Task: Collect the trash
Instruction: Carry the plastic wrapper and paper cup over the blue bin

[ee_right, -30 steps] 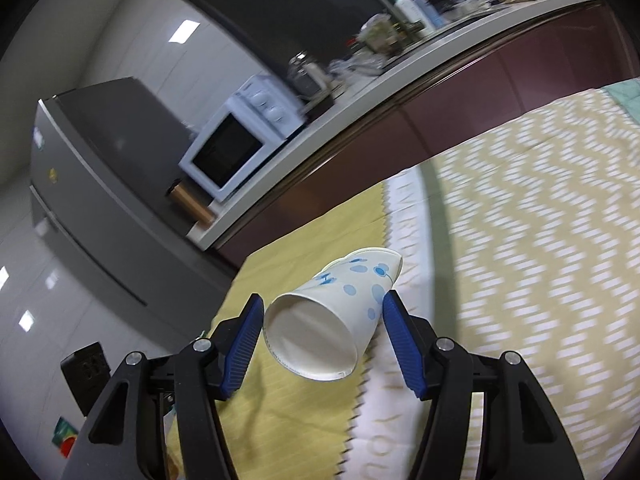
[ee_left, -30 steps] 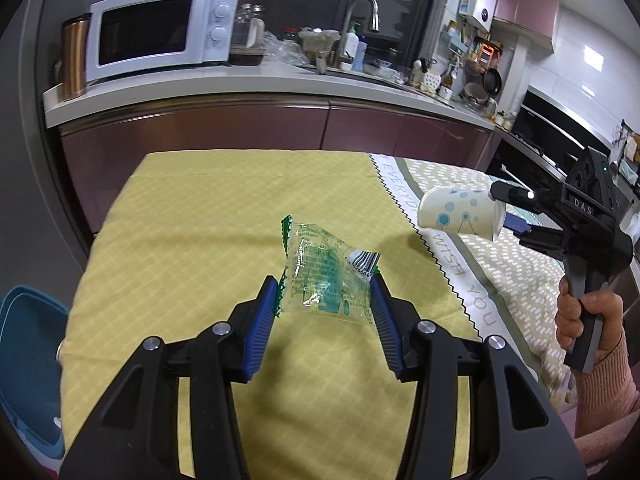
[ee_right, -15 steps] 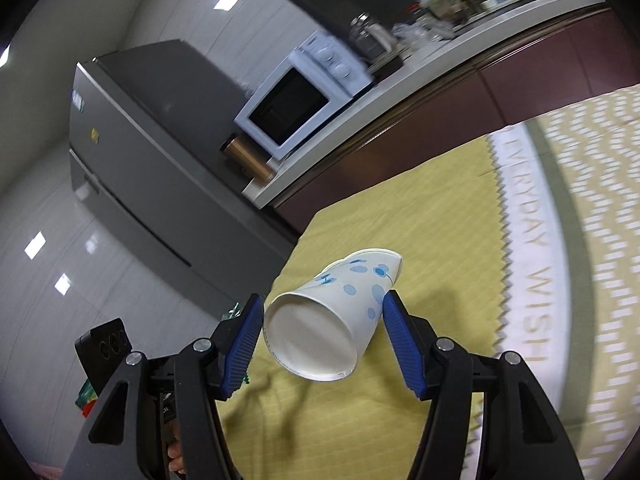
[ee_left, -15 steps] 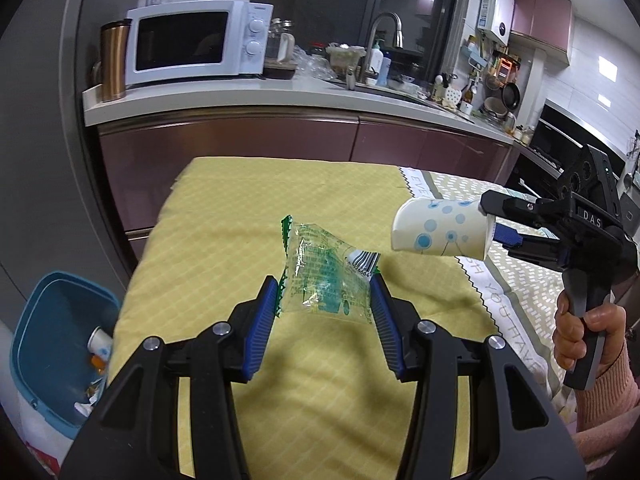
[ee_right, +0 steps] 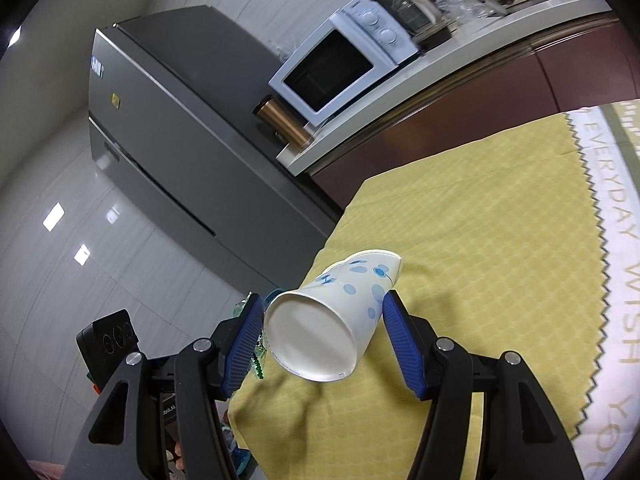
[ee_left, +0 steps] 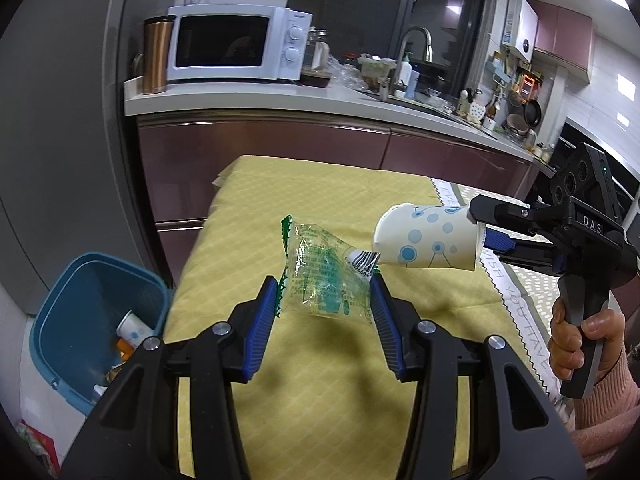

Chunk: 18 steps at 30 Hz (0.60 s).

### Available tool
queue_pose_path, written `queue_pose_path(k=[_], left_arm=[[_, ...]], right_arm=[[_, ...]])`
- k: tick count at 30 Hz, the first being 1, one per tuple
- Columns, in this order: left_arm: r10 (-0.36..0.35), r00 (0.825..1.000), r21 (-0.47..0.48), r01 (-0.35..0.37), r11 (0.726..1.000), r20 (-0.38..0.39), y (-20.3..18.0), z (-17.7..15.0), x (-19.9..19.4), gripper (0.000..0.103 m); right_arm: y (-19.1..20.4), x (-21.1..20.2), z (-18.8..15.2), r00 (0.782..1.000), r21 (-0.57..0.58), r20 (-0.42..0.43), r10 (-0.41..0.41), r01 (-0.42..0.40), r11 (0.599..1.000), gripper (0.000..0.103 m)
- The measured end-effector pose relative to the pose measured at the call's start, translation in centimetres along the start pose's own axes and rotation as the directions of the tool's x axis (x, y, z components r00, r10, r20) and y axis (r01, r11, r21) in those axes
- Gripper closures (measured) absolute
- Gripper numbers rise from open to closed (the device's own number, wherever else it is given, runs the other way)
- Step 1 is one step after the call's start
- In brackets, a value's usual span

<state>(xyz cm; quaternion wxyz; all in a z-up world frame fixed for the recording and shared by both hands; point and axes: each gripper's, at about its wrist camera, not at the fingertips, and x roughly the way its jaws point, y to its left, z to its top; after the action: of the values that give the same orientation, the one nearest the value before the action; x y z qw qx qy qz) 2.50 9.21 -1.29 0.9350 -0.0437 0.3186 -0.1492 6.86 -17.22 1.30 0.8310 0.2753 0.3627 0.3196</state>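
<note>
My left gripper (ee_left: pixel 324 300) is shut on a crumpled clear plastic wrapper (ee_left: pixel 320 276) with green print, held above the yellow tablecloth (ee_left: pixel 320 200). To its right, my right gripper (ee_left: pixel 482 236) holds a white paper cup (ee_left: pixel 424 242) with blue dots lying sideways, mouth pointing left, almost touching the wrapper. The right wrist view looks at the cup (ee_right: pixel 320 320) from its base, with the right gripper (ee_right: pixel 324 314) shut on its sides. A blue trash bin (ee_left: pixel 96 320) with a cup and scraps inside stands on the floor left of the table.
A hand (ee_left: pixel 576 336) in a pink sleeve grips the right gripper's handle. Behind the table runs a counter (ee_left: pixel 280 96) with a white microwave (ee_left: pixel 236 42), a copper tumbler (ee_left: pixel 156 56) and a sink. A grey fridge (ee_right: pixel 180 140) stands to the left. A white patterned cloth (ee_right: pixel 612 260) covers the table's right part.
Both grippers have moved left along the table with their loads. The blue bin has come into the left wrist view. The cup now sits closer to the wrapper.
</note>
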Motion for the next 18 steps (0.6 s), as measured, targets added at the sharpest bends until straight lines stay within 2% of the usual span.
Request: queue_pose_path(k=[18], left_arm=[[0.107, 0.994, -0.083, -0.105, 0.991, 0.013, 5.8, -0.6, -2.4, 0.056]], right_arm=[[4.3, 6.5, 0.1, 0.99, -0.065, -0.114, 0.084, -0.092, 0.994, 0.044]])
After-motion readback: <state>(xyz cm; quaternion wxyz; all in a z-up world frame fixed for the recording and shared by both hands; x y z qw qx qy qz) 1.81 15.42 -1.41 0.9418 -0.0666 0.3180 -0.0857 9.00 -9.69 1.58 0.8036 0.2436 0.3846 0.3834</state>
